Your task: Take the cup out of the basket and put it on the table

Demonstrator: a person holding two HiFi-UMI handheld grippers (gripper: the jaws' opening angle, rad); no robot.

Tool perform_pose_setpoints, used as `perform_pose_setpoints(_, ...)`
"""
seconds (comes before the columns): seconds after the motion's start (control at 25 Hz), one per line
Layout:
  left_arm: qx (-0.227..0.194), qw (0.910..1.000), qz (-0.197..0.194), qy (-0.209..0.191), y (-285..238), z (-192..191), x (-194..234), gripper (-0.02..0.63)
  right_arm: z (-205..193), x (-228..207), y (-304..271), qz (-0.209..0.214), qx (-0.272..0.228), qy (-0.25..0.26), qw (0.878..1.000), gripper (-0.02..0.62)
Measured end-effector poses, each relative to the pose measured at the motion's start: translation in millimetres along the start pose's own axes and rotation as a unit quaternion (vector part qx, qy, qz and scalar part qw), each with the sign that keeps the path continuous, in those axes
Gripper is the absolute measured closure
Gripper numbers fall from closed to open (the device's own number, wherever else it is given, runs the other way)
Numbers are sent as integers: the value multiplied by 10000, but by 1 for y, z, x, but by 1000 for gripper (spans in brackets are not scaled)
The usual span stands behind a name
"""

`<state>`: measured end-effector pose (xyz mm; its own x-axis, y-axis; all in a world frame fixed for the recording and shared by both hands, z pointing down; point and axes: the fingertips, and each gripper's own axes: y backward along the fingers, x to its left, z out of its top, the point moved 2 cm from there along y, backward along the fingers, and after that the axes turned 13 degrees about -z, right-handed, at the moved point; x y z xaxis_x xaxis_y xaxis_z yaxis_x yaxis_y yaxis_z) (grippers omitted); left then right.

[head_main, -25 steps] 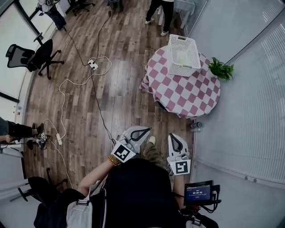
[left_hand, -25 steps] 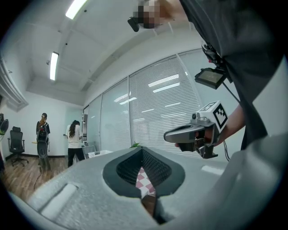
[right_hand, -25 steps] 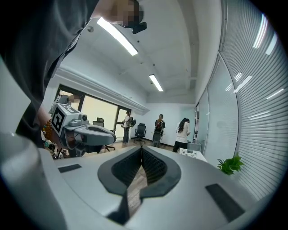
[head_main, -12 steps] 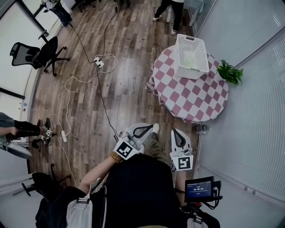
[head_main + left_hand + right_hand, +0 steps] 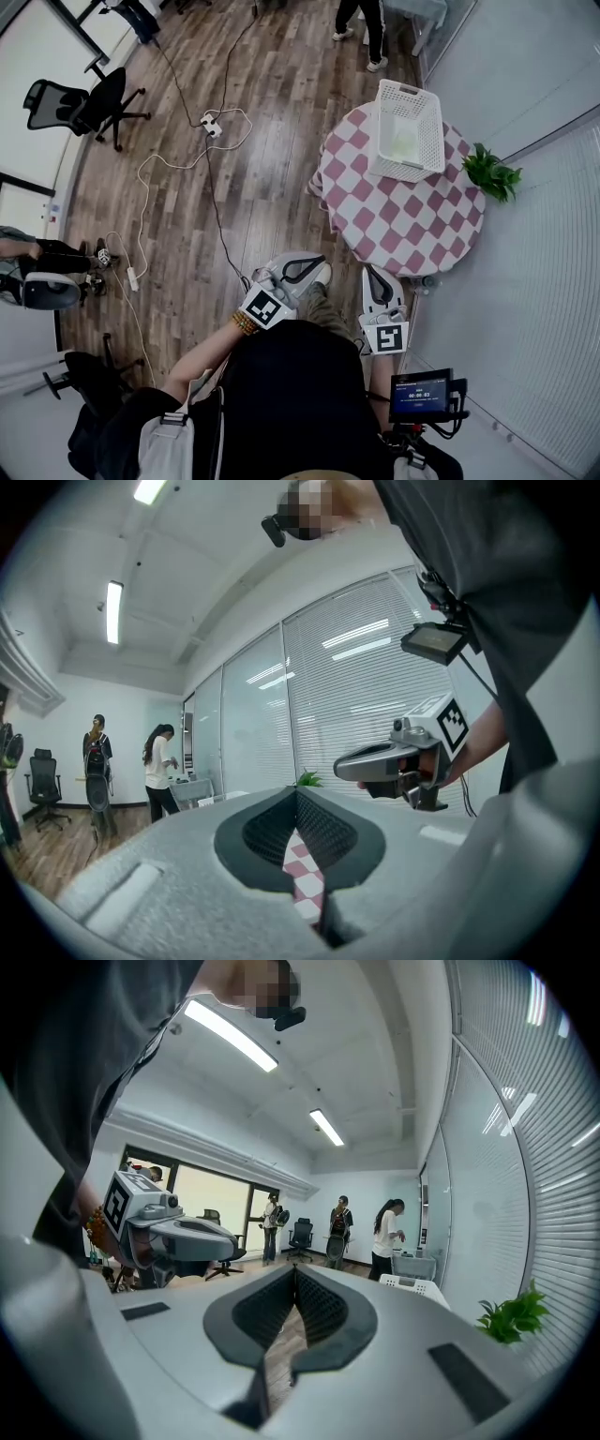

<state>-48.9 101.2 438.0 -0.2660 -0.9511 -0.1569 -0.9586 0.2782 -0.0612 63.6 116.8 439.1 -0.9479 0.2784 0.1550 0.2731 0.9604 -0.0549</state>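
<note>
Closer now, the cup (image 5: 405,142) sits in the basket (image 5: 379,131) on the table (image 5: 403,225), well apart from both grippers. The left gripper (image 5: 309,266) and right gripper (image 5: 375,278) are pressed together, holding nothing. If they stay closed, they could bump the basket and knock the cup over.

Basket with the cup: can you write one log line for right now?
cup: in white basket on checkered table | left gripper: shut, empty | right gripper: shut, empty | step: cup not yet reached
</note>
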Motion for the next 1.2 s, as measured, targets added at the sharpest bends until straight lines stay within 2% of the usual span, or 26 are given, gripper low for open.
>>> perform_pose_setpoints(0.28,142,9999,1,-26,-50,0,26,601,-15,-46,-36,107,33,-107,9999,586)
perform_pose_setpoints(0.48,297,9995,-43,-41,-81,-6,43,603,-19,-77,-59,101,-116,-236,9996,586)
perform_pose_setpoints(0.72,347,9993,69,-96,-105,-14,60,602,-43,-109,-76,81,-4,-229,9997,586)
perform_pose_setpoints(0.88,424,9990,86,-62,-112,-19,68,603,-46,-118,-81,36,-33,-253,9997,586)
perform_pose_setpoints(1.2,245,9997,-8,-58,-132,-23,96,603,-47,-129,-99,-58,7,-116,9999,586)
